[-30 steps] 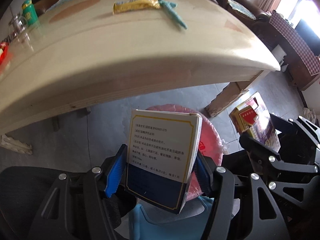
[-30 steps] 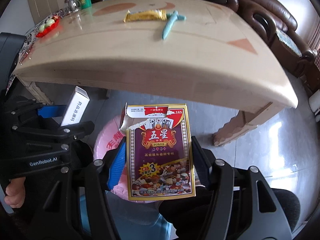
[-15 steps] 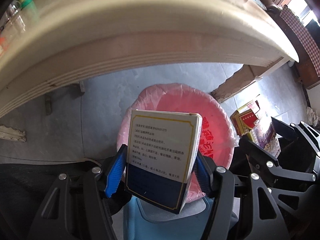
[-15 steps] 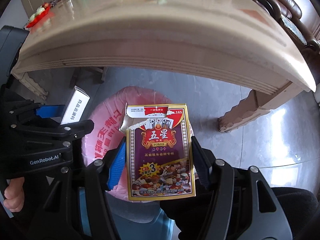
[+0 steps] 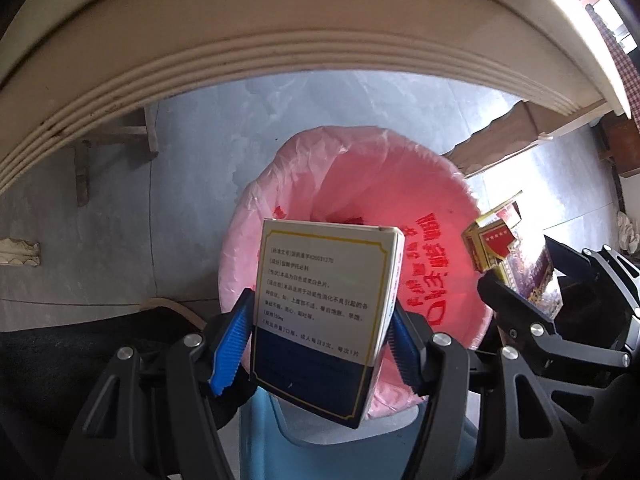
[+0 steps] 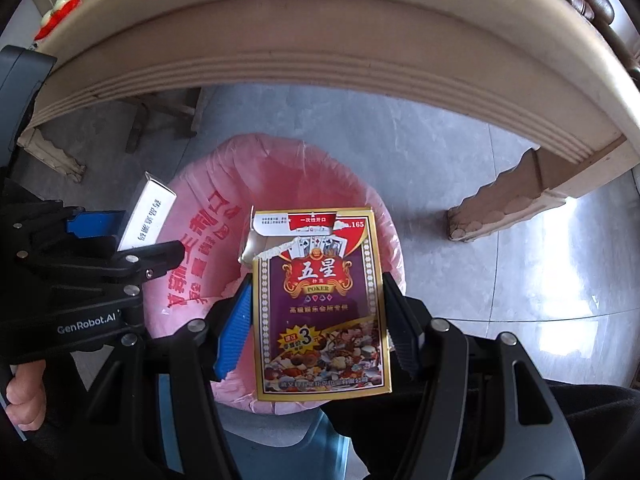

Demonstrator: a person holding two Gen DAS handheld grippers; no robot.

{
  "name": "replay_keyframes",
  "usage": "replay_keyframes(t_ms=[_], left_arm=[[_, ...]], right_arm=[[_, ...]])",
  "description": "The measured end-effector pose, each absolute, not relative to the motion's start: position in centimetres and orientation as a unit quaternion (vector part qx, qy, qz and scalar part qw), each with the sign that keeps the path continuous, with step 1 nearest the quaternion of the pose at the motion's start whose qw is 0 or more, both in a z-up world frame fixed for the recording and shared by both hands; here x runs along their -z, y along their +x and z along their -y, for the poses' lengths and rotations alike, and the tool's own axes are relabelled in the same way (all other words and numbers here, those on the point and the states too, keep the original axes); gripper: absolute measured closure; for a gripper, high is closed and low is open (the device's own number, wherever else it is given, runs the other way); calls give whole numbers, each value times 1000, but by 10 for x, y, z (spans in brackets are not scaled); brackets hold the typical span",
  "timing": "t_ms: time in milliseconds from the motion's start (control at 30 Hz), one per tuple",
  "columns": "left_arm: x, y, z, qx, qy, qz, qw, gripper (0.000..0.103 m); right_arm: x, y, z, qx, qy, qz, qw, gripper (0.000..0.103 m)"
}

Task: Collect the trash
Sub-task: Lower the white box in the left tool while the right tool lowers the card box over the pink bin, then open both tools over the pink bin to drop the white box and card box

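My left gripper (image 5: 320,336) is shut on a white and dark blue medicine box (image 5: 324,304), held upright over a bin lined with a pink bag (image 5: 384,184). My right gripper (image 6: 318,320) is shut on a purple and gold playing-card box (image 6: 320,308) with a torn top flap, above the same pink-lined bin (image 6: 288,168). The card box (image 5: 516,264) also shows at the right of the left wrist view. The medicine box (image 6: 148,216) and the left gripper (image 6: 100,240) appear at the left of the right wrist view.
The moulded edge of a beige table (image 5: 280,60) arches over the bin, with a carved table leg (image 6: 520,192) to the right on the grey tiled floor (image 6: 480,280). A person's hand (image 6: 24,396) grips the left tool. A blue seat (image 5: 320,452) lies below.
Both grippers have sunk below the table's edge with their boxes. The tabletop items have left view and the pink-lined bin now fills the middle of both views.
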State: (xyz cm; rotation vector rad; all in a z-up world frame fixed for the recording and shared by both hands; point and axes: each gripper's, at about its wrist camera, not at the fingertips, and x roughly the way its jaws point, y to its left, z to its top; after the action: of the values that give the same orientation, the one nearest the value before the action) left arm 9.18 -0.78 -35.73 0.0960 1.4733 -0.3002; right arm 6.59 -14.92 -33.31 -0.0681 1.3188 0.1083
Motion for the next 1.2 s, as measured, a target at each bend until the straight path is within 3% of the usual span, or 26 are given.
replay_keyframes(t_ms=[333, 867, 900, 1000, 1200], left_arm=[[383, 102, -2, 152, -1, -691, 707, 41], [400, 99, 11, 160, 27, -696, 700, 38], [400, 100, 12, 161, 30, -694, 701, 34], [400, 99, 13, 160, 34, -691, 704, 27], [398, 101, 9, 153, 31, -689, 708, 27]], right_arm=[[358, 71, 146, -63, -24, -637, 768, 43], [375, 78, 142, -78, -30, -664, 743, 42], [377, 78, 142, -79, -30, -666, 741, 42], [378, 78, 140, -77, -33, -665, 742, 25], [378, 78, 139, -77, -34, -665, 743, 25]])
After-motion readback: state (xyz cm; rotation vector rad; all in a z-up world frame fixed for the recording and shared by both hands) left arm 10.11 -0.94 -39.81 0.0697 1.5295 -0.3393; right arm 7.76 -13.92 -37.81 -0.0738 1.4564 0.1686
